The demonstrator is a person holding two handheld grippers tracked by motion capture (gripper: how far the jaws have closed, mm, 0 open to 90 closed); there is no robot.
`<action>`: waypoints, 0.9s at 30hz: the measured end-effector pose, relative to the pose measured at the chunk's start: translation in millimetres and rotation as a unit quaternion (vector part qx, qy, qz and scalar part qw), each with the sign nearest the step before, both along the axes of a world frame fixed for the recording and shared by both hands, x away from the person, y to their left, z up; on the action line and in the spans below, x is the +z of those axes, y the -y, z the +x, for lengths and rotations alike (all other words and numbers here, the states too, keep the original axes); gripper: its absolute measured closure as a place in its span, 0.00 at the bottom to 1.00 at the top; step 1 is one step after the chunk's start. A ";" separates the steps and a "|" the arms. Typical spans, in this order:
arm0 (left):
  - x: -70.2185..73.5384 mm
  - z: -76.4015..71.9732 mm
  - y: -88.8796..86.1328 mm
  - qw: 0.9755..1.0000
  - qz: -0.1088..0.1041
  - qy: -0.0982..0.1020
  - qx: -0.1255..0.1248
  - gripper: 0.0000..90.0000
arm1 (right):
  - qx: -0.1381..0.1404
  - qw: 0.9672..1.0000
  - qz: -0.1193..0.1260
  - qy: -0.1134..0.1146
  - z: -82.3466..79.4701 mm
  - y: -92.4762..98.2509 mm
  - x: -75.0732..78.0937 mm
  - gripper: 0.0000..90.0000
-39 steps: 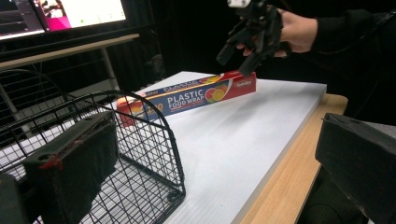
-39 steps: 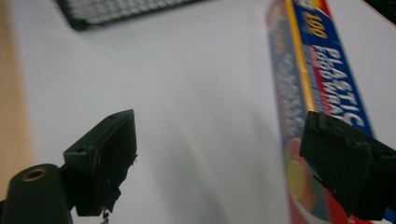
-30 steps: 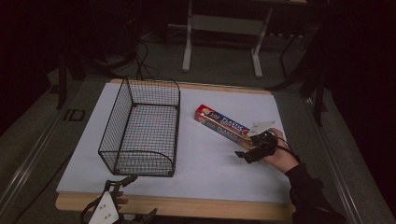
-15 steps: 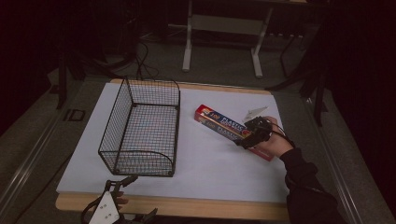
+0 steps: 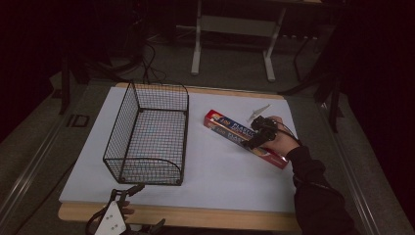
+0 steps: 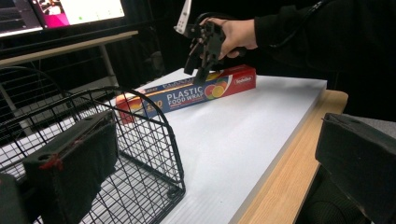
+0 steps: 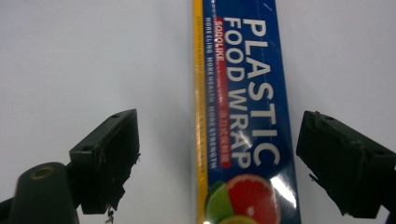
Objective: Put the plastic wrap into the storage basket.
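A: Left to right, quick; the left gripper [image 5: 128, 197] sits at the table's near edge, just off the basket's near end; in the left gripper view its two black jaws stand wide apart, nothing between them, one jaw in front of the wire.

B: Container?

A: A black wire basket [image 5: 147, 134], open top, standing upright on the white board [image 5: 220, 171], left half of it; nothing lies inside, the mesh floor shows bare; the left gripper view has its rounded near end [image 6: 140, 140] close up.

B: And the thing being worked?

A: The plastic wrap box [image 5: 244, 138], long, blue and red, lying flat on the board to the right of the basket, apart from it, running diagonally away to the right; not in the basket.

B: Right side?

A: The right gripper [image 5: 254, 139] is held by the person's hand [image 5: 279, 139] directly over the box, pointing down at it; in the right gripper view the box [image 7: 245, 140] runs between the jaws; jaws have just been closing a little but are wide, gaps on both sides, pads not pressing.
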State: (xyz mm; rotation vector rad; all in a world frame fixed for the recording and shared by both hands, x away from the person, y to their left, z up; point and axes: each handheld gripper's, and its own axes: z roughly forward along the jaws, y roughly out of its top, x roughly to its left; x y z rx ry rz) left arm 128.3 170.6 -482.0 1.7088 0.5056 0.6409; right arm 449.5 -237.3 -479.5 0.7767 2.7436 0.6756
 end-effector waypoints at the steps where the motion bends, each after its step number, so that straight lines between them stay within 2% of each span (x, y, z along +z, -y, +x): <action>1: -0.1 0.1 0.1 1.000 0.001 0.000 0.000 0.00 | 0.001 1.000 -0.001 -0.003 2.3 -1.1 -0.7 0.15; 7: -0.2 0.2 -0.2 1.000 0.002 0.000 0.002 0.00 | 0.000 1.000 -0.018 -0.020 12.2 -7.3 -3.3 0.16; 8: -0.1 0.0 -0.3 1.000 0.002 0.000 0.001 0.00 | 0.001 0.999 -0.031 -0.026 16.7 -9.4 -5.2 0.16; 9: -0.1 0.0 -0.3 1.000 0.002 0.000 0.001 0.00 | 0.001 0.999 -0.031 -0.026 16.7 -9.4 -5.2 0.16; 11: -0.3 0.1 0.2 1.000 0.003 0.000 0.000 0.00 | 0.003 0.997 -0.045 -0.059 23.1 -13.0 -8.6 0.18; 14: -0.8 -0.1 1.1 1.000 0.010 0.001 0.001 0.00 | 0.005 0.995 -0.065 -0.074 27.9 -17.3 -12.3 0.18; 21: -1.2 0.0 1.5 1.000 0.015 0.002 -0.001 0.00 | 0.006 0.993 -0.077 -0.084 36.2 -21.1 -17.0 0.24; 23: -1.4 0.1 1.8 1.000 0.016 0.000 -0.002 0.00 | 0.006 0.992 -0.085 -0.095 39.7 -22.9 -18.7 0.25; 27: -1.6 0.1 2.4 1.000 0.019 0.001 -0.002 0.00 | 0.009 0.989 -0.111 -0.100 43.6 -26.0 -22.1 0.29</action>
